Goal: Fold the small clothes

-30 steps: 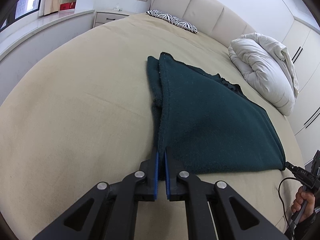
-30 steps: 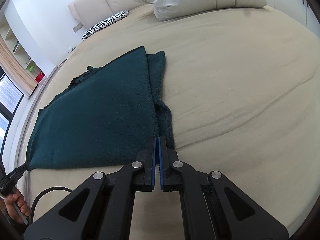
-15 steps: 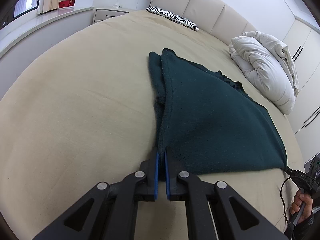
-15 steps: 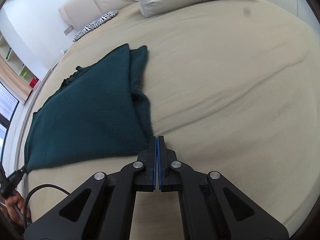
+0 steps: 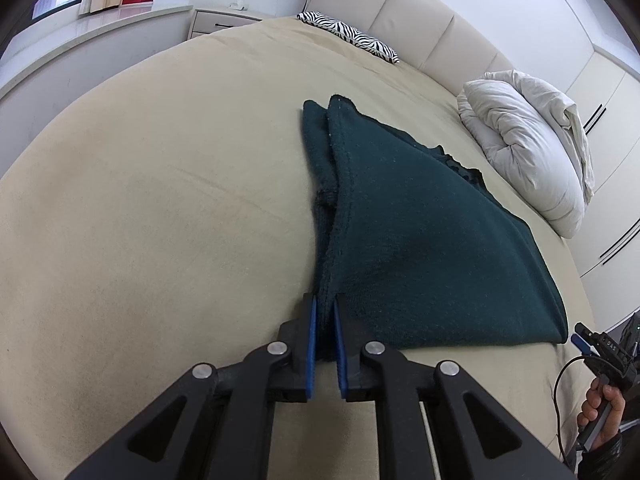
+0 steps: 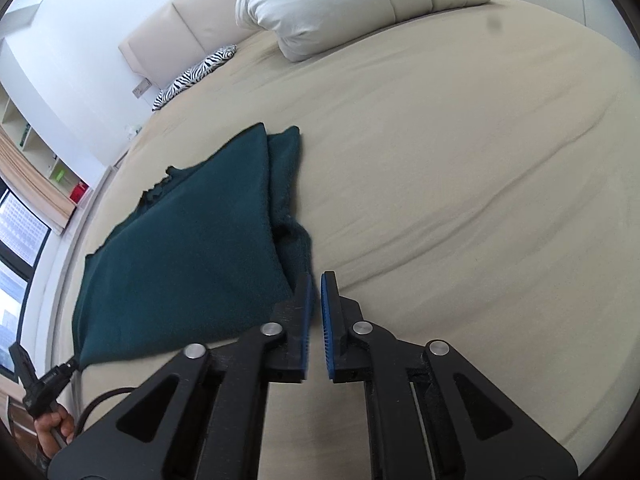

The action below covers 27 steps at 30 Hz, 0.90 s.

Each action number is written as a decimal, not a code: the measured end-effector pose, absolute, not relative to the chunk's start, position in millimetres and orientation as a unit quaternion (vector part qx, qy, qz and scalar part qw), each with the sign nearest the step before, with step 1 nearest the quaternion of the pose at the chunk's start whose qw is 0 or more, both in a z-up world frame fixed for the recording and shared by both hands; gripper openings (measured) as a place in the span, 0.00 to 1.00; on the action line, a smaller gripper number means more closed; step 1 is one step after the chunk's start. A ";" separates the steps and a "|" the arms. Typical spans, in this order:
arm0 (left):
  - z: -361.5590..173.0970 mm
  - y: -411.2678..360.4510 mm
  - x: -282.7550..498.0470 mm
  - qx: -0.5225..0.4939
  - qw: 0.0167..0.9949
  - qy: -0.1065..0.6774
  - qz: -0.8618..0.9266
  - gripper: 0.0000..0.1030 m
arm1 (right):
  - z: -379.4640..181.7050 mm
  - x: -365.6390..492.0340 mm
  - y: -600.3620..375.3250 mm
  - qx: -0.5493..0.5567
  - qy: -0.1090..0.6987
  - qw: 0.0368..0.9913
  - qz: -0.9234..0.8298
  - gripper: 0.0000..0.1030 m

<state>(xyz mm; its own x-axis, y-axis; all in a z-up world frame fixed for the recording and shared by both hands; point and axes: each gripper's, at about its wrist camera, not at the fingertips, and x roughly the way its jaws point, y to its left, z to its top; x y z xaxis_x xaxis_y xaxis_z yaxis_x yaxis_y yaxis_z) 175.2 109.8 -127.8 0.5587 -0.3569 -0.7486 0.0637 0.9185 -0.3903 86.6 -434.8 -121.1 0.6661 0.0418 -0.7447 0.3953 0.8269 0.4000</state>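
The left gripper (image 5: pixel 323 312) is easing its jaws apart, the near left corner of the dark green cloth (image 5: pixel 420 240) sitting between its blue pads; whether they are pressing on the fabric at all is hard to tell. The right gripper (image 6: pixel 314 292) is opening wider, its jaws parted over bare sheet with nothing between them, just beside the cloth's (image 6: pixel 192 256) near right corner.

The cloth is lying folded on the beige bed (image 5: pixel 160 200), a narrower strip showing along each side under the top layer, its near hem running between the two grippers. A white duvet (image 5: pixel 528 144) is bunched well apart near the headboard, and a zebra pillow (image 5: pixel 352 36) is resting at the bed's far end.

This looks like the letting-go after a fold. To do it well, both grippers should be opening fully before backing off, and lifting straight away from the corners so the pads are not dragging the top layer askew.

How many layers are stacked is not clear; the far edge is showing only as a ragged line. The person's hands are cut off at the frame edges, and the left corner itself is hidden between the pads.
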 end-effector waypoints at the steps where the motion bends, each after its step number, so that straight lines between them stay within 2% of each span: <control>1: -128.2 109.8 175.3 -0.163 0.868 0.454 -0.121 0.11 | -120.3 87.9 -432.7 0.274 0.396 0.870 -0.104 0.38; 2: -128.4 109.5 175.0 -0.162 0.868 0.454 -0.121 0.11 | -119.7 88.3 -431.2 0.276 0.390 0.873 -0.102 0.58; 3: -128.5 108.7 174.7 -0.159 0.869 0.453 -0.120 0.11 | -118.7 88.9 -429.0 0.276 0.385 0.876 -0.095 0.61; 5: -129.2 106.9 174.3 -0.154 0.870 0.454 -0.118 0.11 | -116.8 95.2 -419.3 0.257 0.388 0.881 -0.079 0.61; 7: -129.6 107.2 174.7 -0.155 0.869 0.454 -0.119 0.11 | -116.2 104.7 -407.5 0.226 0.396 0.887 -0.073 0.56; 13: -129.2 106.2 176.7 -0.150 0.867 0.460 -0.123 0.10 | -141.2 135.4 -407.5 0.226 0.443 0.863 -0.083 0.10; 18: -127.0 104.1 177.7 -0.137 0.866 0.463 -0.128 0.09 | -142.8 131.3 -409.1 0.233 0.439 0.864 -0.087 0.05; 27: -128.5 105.0 181.3 -0.144 0.866 0.463 -0.127 0.09 | -151.5 121.3 -412.3 0.243 0.444 0.857 -0.094 0.04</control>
